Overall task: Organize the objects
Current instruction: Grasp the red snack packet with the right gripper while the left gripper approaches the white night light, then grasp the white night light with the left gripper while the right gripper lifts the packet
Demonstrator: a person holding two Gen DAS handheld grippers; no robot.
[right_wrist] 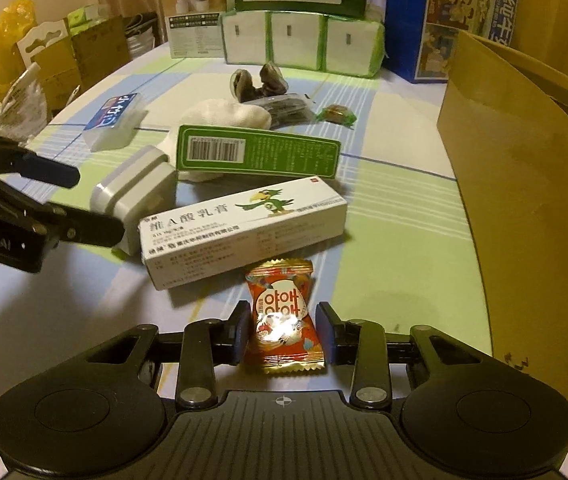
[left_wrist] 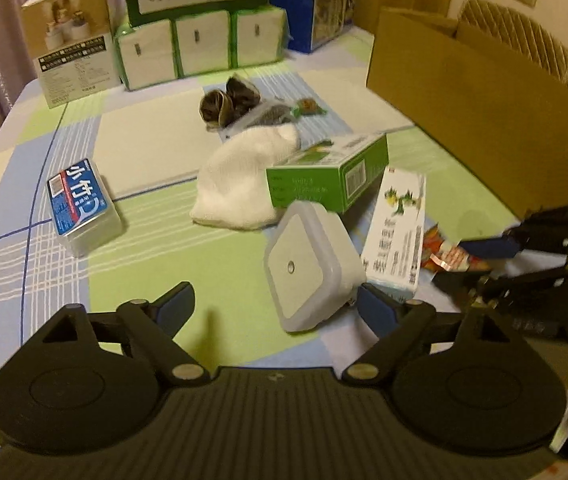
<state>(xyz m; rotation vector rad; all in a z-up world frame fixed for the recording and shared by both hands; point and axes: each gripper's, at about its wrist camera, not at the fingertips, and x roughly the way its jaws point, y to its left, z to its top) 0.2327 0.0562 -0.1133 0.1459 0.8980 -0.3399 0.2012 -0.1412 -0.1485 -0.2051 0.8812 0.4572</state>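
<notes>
Judging by the spread, task was barely begun: most items were left loose on counter [right_wrist: 396, 240]. R gripper [right_wrist: 284, 334] was narrowed around red candy packet [right_wrist: 281, 312], pads at both sides, contact not confirmed, packet flat on counter. L gripper [left_wrist: 271, 304] was held wide, empty, near grey-white square box [left_wrist: 310, 268]. Ointment box [right_wrist: 243, 228], green box [right_wrist: 257, 152], white cloth [left_wrist: 239, 184], floss box [left_wrist: 81, 208] were left unsorted. Cardboard box [right_wrist: 524, 200] at right was judged the likely bin; inside not visible.

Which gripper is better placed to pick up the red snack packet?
Right. The right gripper already straddles the snack packet, fingers open on both sides; the left gripper faces the grey container.
</notes>
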